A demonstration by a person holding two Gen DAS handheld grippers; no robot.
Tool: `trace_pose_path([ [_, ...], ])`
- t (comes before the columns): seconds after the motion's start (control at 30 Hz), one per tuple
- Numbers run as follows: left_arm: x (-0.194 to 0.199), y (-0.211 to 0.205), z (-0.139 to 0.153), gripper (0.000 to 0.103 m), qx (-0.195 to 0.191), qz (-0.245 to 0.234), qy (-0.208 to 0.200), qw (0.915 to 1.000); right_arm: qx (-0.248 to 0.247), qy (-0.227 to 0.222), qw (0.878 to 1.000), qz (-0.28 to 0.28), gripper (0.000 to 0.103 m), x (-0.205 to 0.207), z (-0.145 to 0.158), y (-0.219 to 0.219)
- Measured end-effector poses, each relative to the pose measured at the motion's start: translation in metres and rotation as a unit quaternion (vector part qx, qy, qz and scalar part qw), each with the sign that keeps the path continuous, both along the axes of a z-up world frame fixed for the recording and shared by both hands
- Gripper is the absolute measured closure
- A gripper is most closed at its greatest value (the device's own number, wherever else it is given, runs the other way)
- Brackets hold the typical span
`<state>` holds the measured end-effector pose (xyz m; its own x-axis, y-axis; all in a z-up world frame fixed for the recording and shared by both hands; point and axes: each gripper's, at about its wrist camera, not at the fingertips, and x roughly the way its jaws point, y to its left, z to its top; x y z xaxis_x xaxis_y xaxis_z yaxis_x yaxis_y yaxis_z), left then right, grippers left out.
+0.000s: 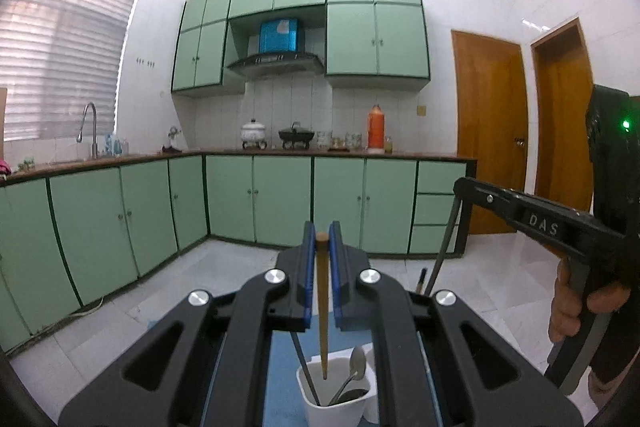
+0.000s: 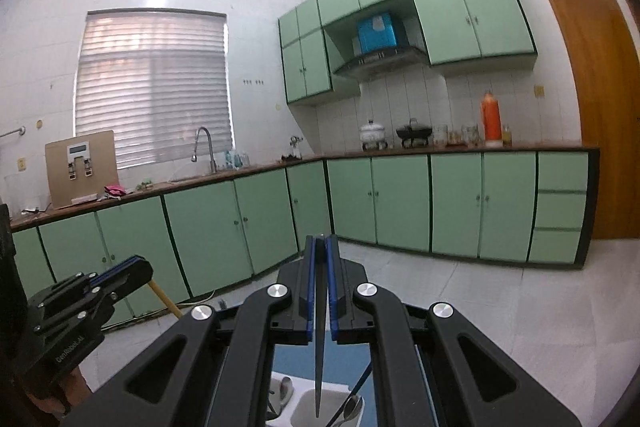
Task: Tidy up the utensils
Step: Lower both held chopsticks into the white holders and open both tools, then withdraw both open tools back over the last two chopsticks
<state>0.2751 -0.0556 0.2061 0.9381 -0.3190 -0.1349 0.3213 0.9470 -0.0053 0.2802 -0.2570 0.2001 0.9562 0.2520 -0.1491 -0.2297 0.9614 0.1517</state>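
A wooden chopstick (image 1: pixel 322 303) is pinched between the blue pads of the left gripper (image 1: pixel 322 231), hanging almost straight down with its thin tip just inside a white cup (image 1: pixel 340 401) that stands on a blue mat (image 1: pixel 282 367). A spoon (image 1: pixel 356 367) and a dark chopstick already lean in that cup. The right gripper (image 2: pixel 320 241) is clamped the same way on a black chopstick (image 2: pixel 319 339), held point-down over a second white cup (image 2: pixel 304 407) with another spoon (image 2: pixel 352 409) in it. Both tools are raised and aimed level across the kitchen toward the green cabinets (image 1: pixel 280 199), far from the counter. The left camera catches the right tool from the side, with a hand (image 1: pixel 568 307) wrapped round its trigger on the right. The right camera shows the left tool low at the left, the wooden stick poking out below it, plus a cardboard box (image 2: pixel 82 167) on the far counter by the window.
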Motion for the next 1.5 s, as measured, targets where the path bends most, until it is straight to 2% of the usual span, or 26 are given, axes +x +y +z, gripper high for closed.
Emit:
trace_pose_path([
  [0.17, 0.021, -0.001, -0.025, 0.097, 0.006, 0.001, 0.02, 0.9998, 0.006, 0.025, 1.0, -0.003, 0.097, 0.017, -0.034, -0.003],
  [0.57, 0.043, 0.0, -0.066, 0.097, 0.015, -0.003, 0.062, 0.9979, 0.004, 0.065, 0.998, 0.001, 0.097, 0.031, -0.08, 0.0],
  [0.87, 0.04, 0.005, -0.066, 0.094, 0.008, 0.001, 0.067, 0.9977, 0.003, 0.069, 0.998, -0.012, 0.097, 0.028, -0.083, -0.003],
  [0.93, 0.038, 0.008, -0.064, 0.082, 0.002, 0.001, 0.068, 0.9977, 0.001, 0.068, 0.998, -0.016, 0.093, 0.026, -0.081, -0.003],
  [0.97, 0.037, 0.009, -0.062, 0.071, -0.002, 0.001, 0.066, 0.9978, -0.001, 0.065, 0.998, -0.019, 0.091, 0.024, -0.08, -0.003],
  [1.07, 0.028, 0.014, -0.056, 0.064, -0.003, 0.003, 0.054, 0.9986, 0.002, 0.054, 0.998, -0.025, 0.089, 0.017, -0.075, -0.007],
  [1.1, 0.025, 0.015, -0.055, 0.058, -0.004, 0.003, 0.051, 0.9987, 0.004, 0.051, 0.998, -0.026, 0.087, 0.015, -0.074, -0.009],
  [1.17, 0.019, 0.02, -0.052, 0.055, -0.011, 0.004, 0.045, 0.9989, 0.006, 0.044, 0.999, -0.031, 0.083, 0.009, -0.07, -0.013],
  [1.33, 0.002, 0.029, -0.045, 0.04, -0.019, 0.008, 0.025, 0.9995, 0.007, 0.026, 0.999, -0.043, 0.06, -0.011, -0.063, -0.02],
  [1.4, -0.01, 0.033, -0.044, 0.031, -0.019, 0.013, 0.016, 0.9996, 0.006, 0.02, 0.999, -0.046, 0.05, -0.024, -0.063, -0.021],
  [1.5, -0.027, 0.038, -0.044, 0.024, -0.022, 0.019, 0.008, 0.9995, 0.003, 0.01, 0.999, -0.051, 0.036, -0.043, -0.064, -0.02],
])
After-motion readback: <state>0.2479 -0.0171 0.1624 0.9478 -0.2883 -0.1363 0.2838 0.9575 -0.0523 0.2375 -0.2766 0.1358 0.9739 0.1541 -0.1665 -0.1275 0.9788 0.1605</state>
